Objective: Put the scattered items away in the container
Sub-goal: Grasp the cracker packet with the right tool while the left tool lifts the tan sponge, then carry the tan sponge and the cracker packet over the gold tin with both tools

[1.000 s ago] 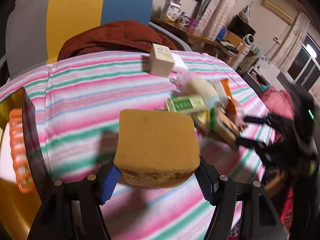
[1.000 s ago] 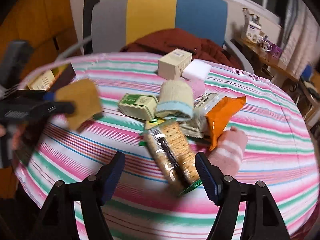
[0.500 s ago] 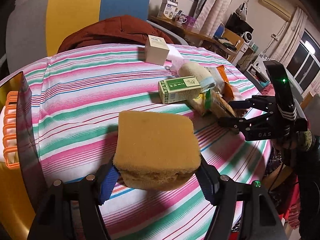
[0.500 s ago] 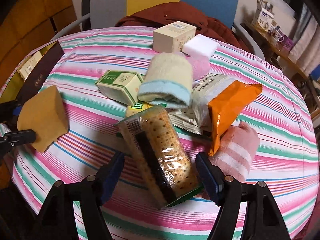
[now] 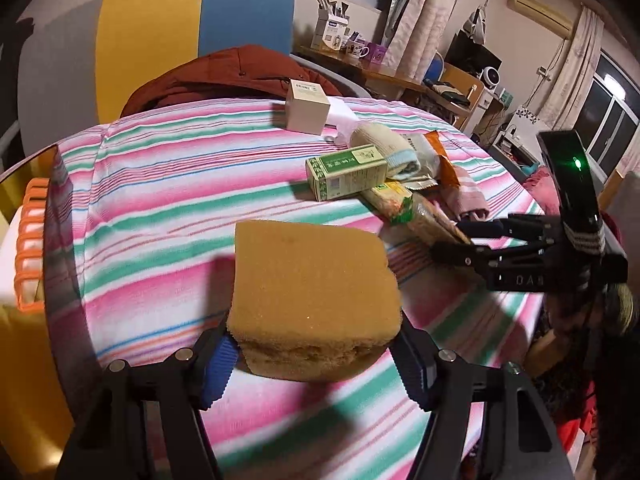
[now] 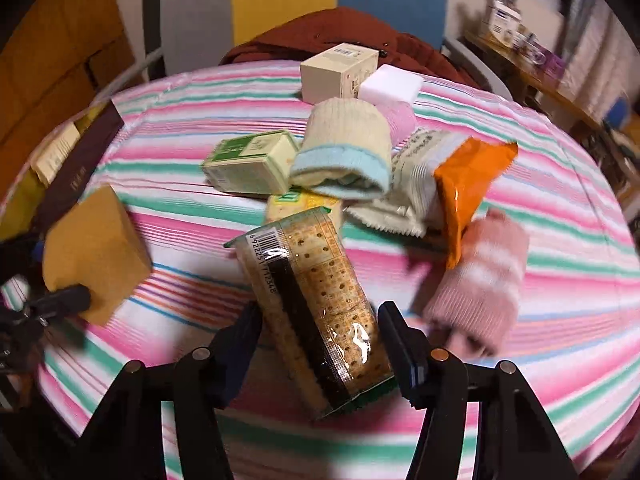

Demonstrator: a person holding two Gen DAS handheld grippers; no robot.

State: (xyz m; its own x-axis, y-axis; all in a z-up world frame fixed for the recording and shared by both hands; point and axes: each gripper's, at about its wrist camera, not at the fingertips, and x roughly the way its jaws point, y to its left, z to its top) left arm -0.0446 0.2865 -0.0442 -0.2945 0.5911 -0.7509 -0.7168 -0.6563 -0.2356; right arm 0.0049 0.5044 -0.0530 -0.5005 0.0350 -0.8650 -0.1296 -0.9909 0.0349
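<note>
Clamping a tan sponge between both blue pads, left gripper held level above the striped tablecloth, container at the table's left edge. Straddling the cracker packet near its lower end, right gripper with jaws spread, contact with the wrapper unclear. Heaped beyond: green box, cream sock, orange packet, pink sock. Behind the table, a yellow-and-blue chair draped with a rust jacket.
</note>
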